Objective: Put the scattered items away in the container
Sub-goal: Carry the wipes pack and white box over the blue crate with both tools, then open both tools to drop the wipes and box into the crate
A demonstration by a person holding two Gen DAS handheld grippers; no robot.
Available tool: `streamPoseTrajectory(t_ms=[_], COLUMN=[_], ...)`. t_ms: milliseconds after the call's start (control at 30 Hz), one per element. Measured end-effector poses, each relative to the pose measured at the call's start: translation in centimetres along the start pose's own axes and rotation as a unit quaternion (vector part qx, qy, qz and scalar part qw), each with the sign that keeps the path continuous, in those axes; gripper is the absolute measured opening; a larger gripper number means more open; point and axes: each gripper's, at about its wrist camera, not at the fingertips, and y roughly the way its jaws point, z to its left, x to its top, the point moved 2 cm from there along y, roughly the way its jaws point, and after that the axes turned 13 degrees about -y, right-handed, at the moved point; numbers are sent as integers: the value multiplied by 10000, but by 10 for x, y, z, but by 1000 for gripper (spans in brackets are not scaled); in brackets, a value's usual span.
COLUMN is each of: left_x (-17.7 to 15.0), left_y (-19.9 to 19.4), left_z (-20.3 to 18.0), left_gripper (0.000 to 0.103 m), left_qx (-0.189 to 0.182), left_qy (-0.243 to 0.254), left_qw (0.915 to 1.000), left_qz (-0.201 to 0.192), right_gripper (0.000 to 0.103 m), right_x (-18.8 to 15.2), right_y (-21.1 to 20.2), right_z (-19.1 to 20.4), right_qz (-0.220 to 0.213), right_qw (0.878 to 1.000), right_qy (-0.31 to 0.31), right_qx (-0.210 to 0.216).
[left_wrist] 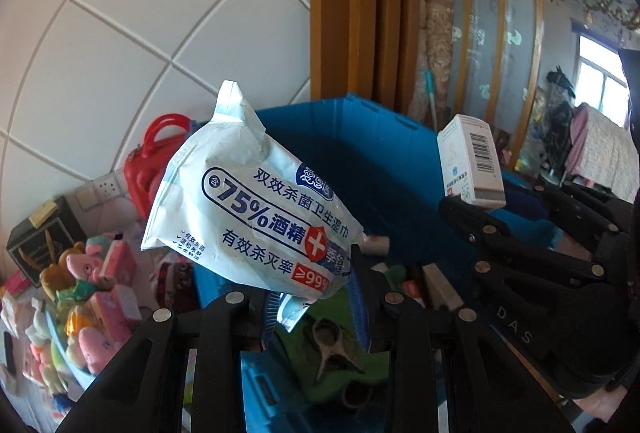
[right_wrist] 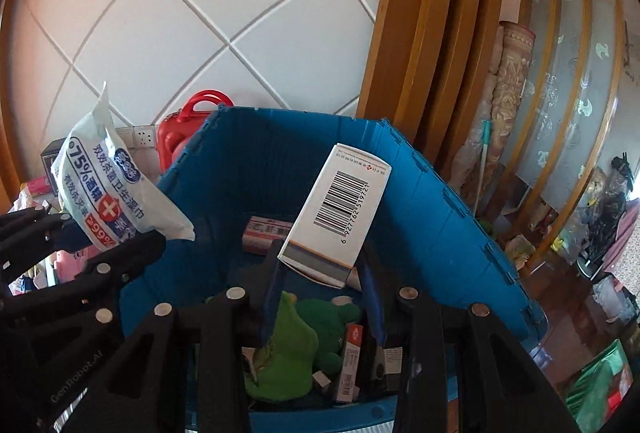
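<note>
Left wrist view
Left claw (left_wrist: 316, 297): clenched on the lower end of a white and pale-blue soft plastic pack of alcohol wet wipes (left_wrist: 248, 209); pack tilts up and to the left, printed face toward the camera.
Container: blue plastic crate (left_wrist: 360, 153), open-topped; the pack is held above its near-left part.
Inside the crate: metal scissors (left_wrist: 330, 347) lying on a green plush toy (left_wrist: 340, 317); other small things there are too cramped to name.
Right claw (left_wrist: 476, 203): seen from the side at right, closed on a white cardboard medicine box with a barcode (left_wrist: 472, 161), held upright over the crate's right side.
Beyond the crate: red plastic case with a handle (left_wrist: 148, 169) against the white tiled wall (left_wrist: 140, 33).
Far left: pile of plush toys and pink packets (left_wrist: 88, 293).

Right wrist view
Right claw (right_wrist: 320, 273): gripping the box (right_wrist: 340, 217) by its grey lower end; barcode faces the camera, box leans right.
Position: box hangs above the crate (right_wrist: 420, 201), roughly mid-crate.
Crate floor: green plush (right_wrist: 296, 341), a small pink-and-white box (right_wrist: 266, 233) by the far wall, a slim box with a red top (right_wrist: 350, 361) beside the plush.
Left claw (right_wrist: 100, 237): at left edge, holding the wipes pack (right_wrist: 108, 185) over the crate's left rim.
</note>
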Motion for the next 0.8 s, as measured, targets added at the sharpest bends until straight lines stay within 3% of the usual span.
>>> streamPoseTrajectory(t_ms=[367, 533, 800], left_x=[-24, -30, -31], left_y=[70, 78, 80], left_z=[-52, -57, -58], left_gripper=[30, 31, 32], left_qx=[342, 441, 449], left_qy=[218, 235, 173], left_qw=[9930, 9901, 9902], left_qz=[1111, 1311, 1314], right_gripper=[35, 35, 35], right_x=[-49, -60, -65], right_y=[58, 73, 81], right_z=[-42, -53, -63], right_qz=[699, 862, 880], right_qw=[9974, 9961, 9959], right_qy=[13, 49, 77], right_qx=[155, 189, 187])
